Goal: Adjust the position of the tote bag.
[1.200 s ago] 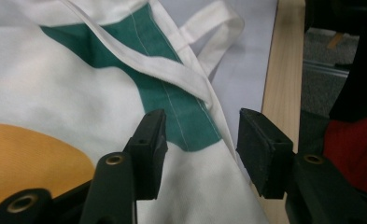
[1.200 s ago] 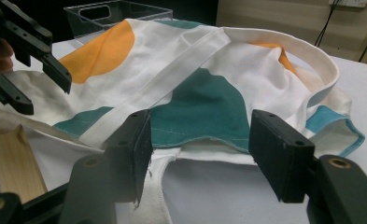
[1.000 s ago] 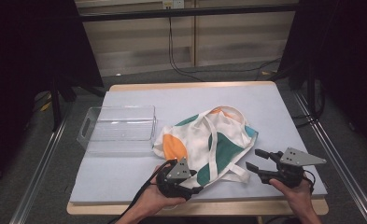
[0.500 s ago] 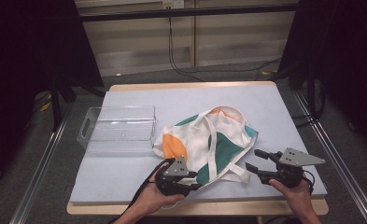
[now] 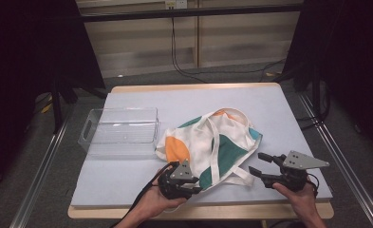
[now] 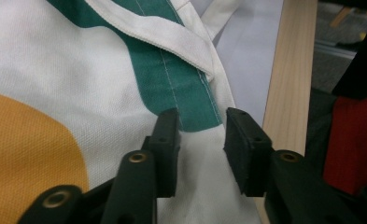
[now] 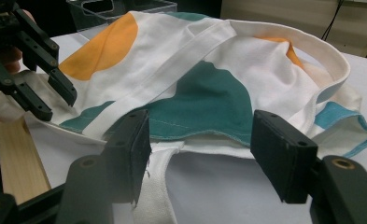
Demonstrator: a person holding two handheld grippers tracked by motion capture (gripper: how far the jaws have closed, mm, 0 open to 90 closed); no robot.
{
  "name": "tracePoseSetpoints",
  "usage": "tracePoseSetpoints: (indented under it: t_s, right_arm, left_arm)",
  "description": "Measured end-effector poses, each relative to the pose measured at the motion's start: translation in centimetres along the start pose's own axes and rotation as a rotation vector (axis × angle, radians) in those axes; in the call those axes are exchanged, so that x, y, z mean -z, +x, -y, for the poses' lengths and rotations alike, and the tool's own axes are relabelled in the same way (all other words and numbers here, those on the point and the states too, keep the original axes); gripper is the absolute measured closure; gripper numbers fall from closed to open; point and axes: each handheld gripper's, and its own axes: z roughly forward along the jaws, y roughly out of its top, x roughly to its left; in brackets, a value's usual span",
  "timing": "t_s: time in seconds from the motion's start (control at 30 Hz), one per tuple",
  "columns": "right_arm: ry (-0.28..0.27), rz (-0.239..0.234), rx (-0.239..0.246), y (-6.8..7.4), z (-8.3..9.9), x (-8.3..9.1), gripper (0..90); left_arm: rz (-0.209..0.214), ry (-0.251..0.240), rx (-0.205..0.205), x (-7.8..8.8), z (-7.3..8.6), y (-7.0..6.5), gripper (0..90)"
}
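Observation:
A white cloth tote bag (image 5: 217, 142) with orange, green and teal patches lies crumpled on the table, its straps (image 5: 214, 147) across it. My left gripper (image 5: 197, 186) is at the bag's near corner. Its jaws have just been closing and stand part open (image 6: 201, 135), with flat bag fabric (image 6: 190, 112) showing in the gap between them and no pad pressing on it. My right gripper (image 5: 255, 163) is open at the bag's near right side. Its jaws (image 7: 200, 140) straddle a white strap loop (image 7: 158, 172) and the green hem. The left gripper (image 7: 59, 106) also shows across the bag.
A clear plastic bin (image 5: 120, 130) stands left of the bag. The grey table mat (image 5: 127, 190) ends at a wooden front edge (image 6: 291, 93) close behind both grippers. Dark floor and metal rails (image 5: 41, 161) flank the table.
The left gripper's jaws have narrowed over the bag's near corner. Both hands and the bag stay where they were.

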Motion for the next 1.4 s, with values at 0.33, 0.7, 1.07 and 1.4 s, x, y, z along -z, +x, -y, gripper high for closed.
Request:
tracePoseSetpoints:
  t_s: [0.33, 0.7, 1.07, 1.4]
  right_arm:
    - [0.000, 0.000, 0.004, 0.0, 0.0, 0.0, 37.3]
    - [0.007, -0.005, 0.007, 0.0, 0.0, 0.0, 37.1]
    - [0.011, -0.013, 0.012, 0.0, 0.0, -0.1, 36.8]
    - [0.013, -0.008, 0.008, 0.1, 0.0, -0.2, 36.6]
  left_arm:
    - [0.018, 0.005, 0.022, -0.4, -0.1, -0.2, 52.0]
    - [-0.024, 0.074, -0.038, -1.5, -0.1, -0.5, 57.1]
    - [0.072, 0.009, 0.078, -1.0, 0.0, 0.9, 75.2]
    - [0.109, -0.080, 0.143, 0.9, -0.6, 1.7, 90.0]
